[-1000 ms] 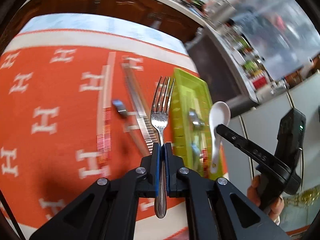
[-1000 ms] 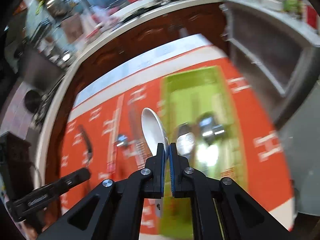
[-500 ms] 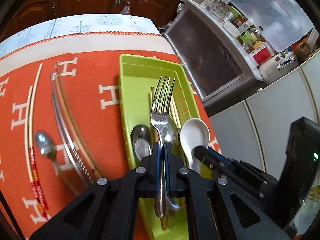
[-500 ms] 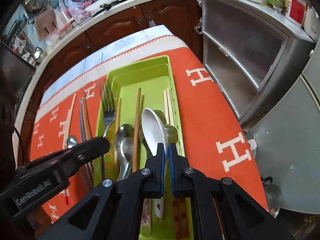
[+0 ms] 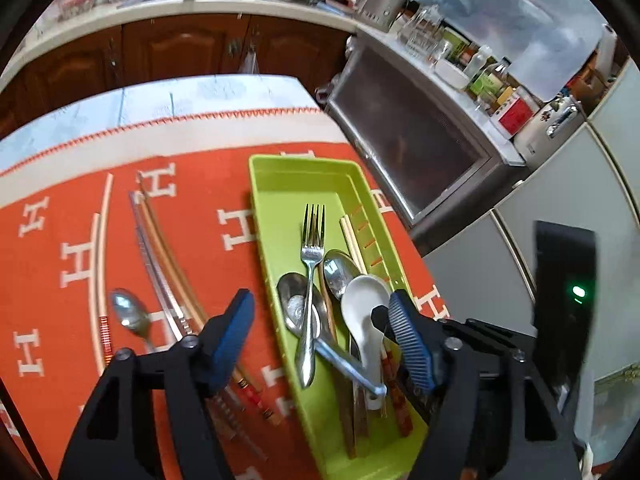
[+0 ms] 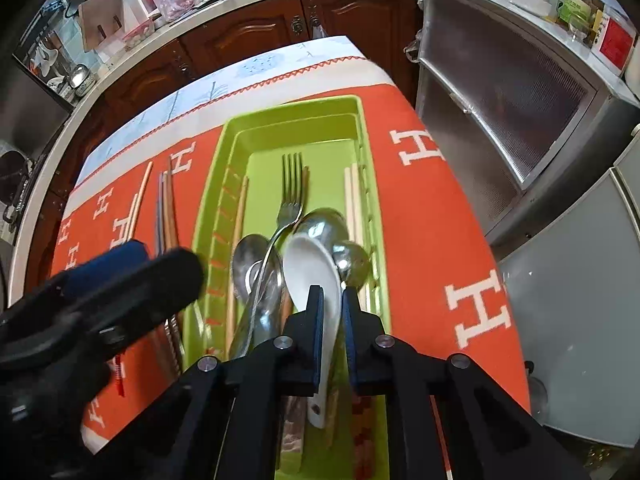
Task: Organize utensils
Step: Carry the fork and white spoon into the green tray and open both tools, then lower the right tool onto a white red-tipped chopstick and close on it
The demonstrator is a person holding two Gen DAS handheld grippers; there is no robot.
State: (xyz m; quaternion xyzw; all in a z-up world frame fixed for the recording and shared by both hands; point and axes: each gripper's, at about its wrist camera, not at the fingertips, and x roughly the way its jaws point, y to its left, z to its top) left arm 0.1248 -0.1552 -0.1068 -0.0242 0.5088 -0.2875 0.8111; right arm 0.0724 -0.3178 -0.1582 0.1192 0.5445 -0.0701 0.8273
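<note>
A lime green tray (image 5: pixel 280 168) (image 6: pixel 288 112) lies on the orange cloth. In it lie a steel fork (image 5: pixel 312 264) (image 6: pixel 290 196), metal spoons (image 5: pixel 294 304) (image 6: pixel 256 264), chopsticks and a white ceramic spoon (image 5: pixel 366 300) (image 6: pixel 310 276). My left gripper (image 5: pixel 320 328) is wide open above the tray, holding nothing. My right gripper (image 6: pixel 331 308) has its jaws slightly parted on either side of the white spoon, which rests on the other utensils in the tray.
On the cloth left of the tray lie a steel spoon (image 5: pixel 128 316), metal chopsticks (image 5: pixel 160 276) and pale chopsticks (image 5: pixel 102 240). A steel cabinet (image 5: pixel 412 136) stands right of the table. Wooden kitchen cabinets (image 5: pixel 180 48) run behind the table's far edge.
My left gripper has opened wide and let go of the fork, which now lies in the tray. My right gripper's jaws have parted from the white spoon, which now rests in the tray.
</note>
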